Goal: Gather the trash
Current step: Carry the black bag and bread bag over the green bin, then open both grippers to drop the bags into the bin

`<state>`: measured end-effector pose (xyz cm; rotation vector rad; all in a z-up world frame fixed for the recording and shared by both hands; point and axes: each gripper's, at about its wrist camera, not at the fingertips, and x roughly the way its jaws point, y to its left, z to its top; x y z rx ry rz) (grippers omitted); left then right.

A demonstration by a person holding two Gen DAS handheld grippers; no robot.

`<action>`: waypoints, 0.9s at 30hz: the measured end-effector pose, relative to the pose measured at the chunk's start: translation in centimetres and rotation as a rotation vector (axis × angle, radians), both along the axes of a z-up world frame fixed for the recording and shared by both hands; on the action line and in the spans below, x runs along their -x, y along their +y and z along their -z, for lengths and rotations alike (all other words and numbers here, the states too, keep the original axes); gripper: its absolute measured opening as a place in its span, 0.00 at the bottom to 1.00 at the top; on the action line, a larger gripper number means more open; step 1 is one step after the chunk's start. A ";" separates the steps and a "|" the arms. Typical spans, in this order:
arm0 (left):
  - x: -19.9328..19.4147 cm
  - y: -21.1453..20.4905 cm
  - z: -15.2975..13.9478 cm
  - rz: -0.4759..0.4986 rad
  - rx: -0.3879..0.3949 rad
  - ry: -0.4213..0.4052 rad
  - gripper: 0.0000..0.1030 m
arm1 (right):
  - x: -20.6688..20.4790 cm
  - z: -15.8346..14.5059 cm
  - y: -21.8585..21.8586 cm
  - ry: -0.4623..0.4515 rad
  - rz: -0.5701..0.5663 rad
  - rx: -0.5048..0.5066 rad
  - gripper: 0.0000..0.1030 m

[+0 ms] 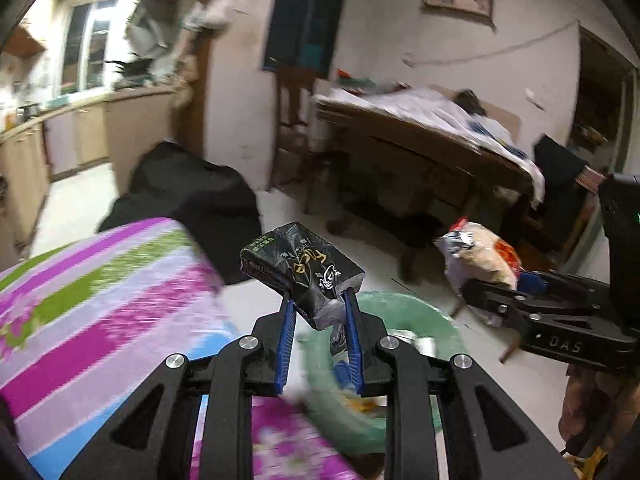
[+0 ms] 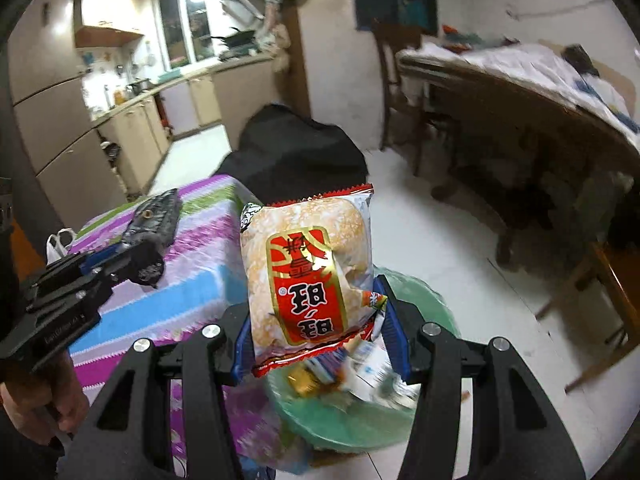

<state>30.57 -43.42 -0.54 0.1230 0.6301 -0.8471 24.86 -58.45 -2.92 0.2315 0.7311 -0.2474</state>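
1. Pinching a black snack packet (image 1: 302, 270) by its lower end between the blue pads of the left gripper (image 1: 320, 308), packet jutting up and tilted left.
2. Clamping a red-and-white rice cracker bag (image 2: 308, 276) in the right gripper (image 2: 320, 332), jaws pressed on the bag's lower part, bag standing upright above them.
3. Hanging over a green trash bin (image 2: 420, 296) on the pale floor, both packets above or near its rim, wrappers blurred inside.
4. Sitting just left of the bin: a table under a striped pink, green and blue cloth (image 1: 104, 300).
5. Showing a black bag (image 2: 296, 152) slumped beyond the cloth's far edge.
6. Gripping the left tool's handle low at the left of the right view: a bare hand (image 2: 44, 400).
7. Smearing badly, the bin's contents not readable.
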 end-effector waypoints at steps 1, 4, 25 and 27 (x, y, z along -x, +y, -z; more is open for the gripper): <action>0.1 -1.1 0.2 0.016 -0.006 0.011 0.24 | 0.1 0.3 -0.6 0.013 0.006 -0.009 0.49; 0.3 -4.7 1.6 0.070 -0.036 0.067 0.24 | 0.0 1.4 -2.4 0.073 0.024 -0.049 0.49; -2.4 -9.1 8.7 0.068 -0.210 0.124 0.24 | -0.7 6.5 -6.4 0.232 0.055 -0.108 0.49; -2.5 -9.2 9.0 0.068 -0.214 0.126 0.24 | -0.6 6.7 -6.6 0.232 0.058 -0.108 0.49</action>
